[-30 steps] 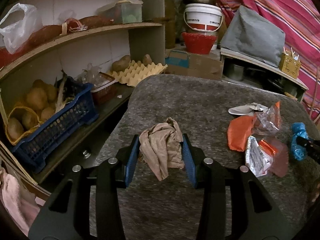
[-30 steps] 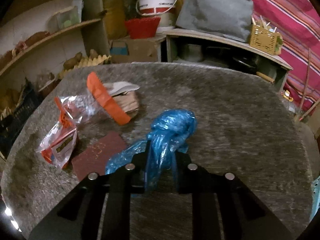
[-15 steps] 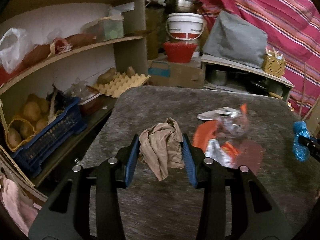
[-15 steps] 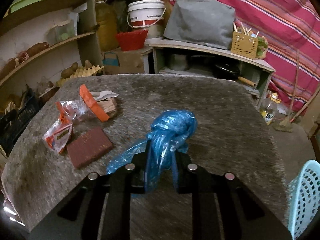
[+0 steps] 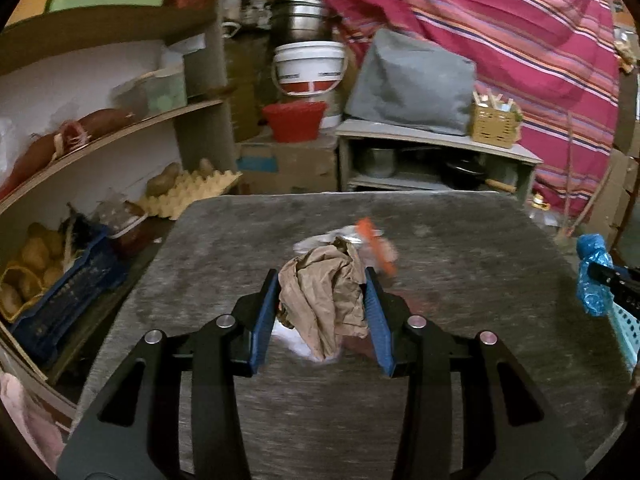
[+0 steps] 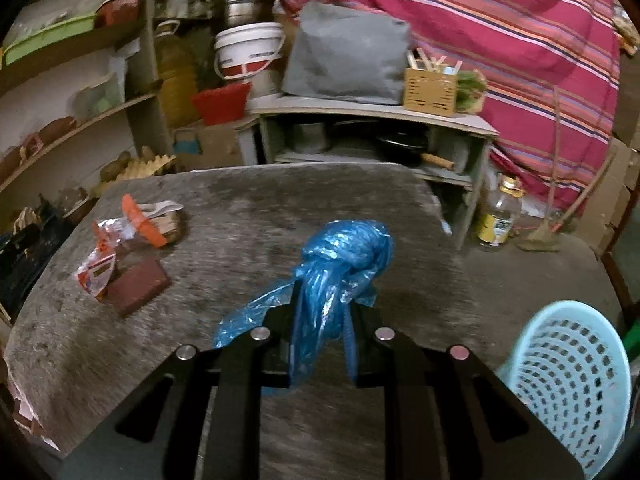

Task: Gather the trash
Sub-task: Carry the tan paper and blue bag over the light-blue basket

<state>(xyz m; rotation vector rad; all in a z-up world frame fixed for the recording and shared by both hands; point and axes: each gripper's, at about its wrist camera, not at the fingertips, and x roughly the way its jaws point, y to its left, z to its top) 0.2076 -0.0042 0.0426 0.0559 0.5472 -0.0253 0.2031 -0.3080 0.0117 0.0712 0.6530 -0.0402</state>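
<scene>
My left gripper (image 5: 322,280) is shut on a crumpled brown paper wad (image 5: 326,298), held above the grey table (image 5: 460,248). My right gripper (image 6: 322,306) is shut on a knotted blue plastic bag (image 6: 340,256), also lifted over the table; that bag (image 5: 594,280) shows at the right edge of the left wrist view. On the table's left part lie an orange and clear wrapper (image 6: 100,268), a dark red pad (image 6: 138,284), an orange piece (image 6: 142,222) and a white plastic spoon (image 6: 162,208). A light blue perforated basket (image 6: 568,376) stands beside the table at the lower right.
Curved shelves (image 5: 120,132) on the left carry potatoes, an egg tray (image 5: 192,190) and a blue crate (image 5: 60,304). Behind the table stand a low grey shelf unit (image 6: 376,120), a white bucket (image 5: 308,68), a red bowl (image 5: 294,120) and a striped cloth (image 6: 520,40). A bottle (image 6: 500,212) sits on the floor.
Both grippers have drawn back and swung right with their loads, rising a little. The wrappers slid left in the right wrist view, and the light blue basket has come into sight.
</scene>
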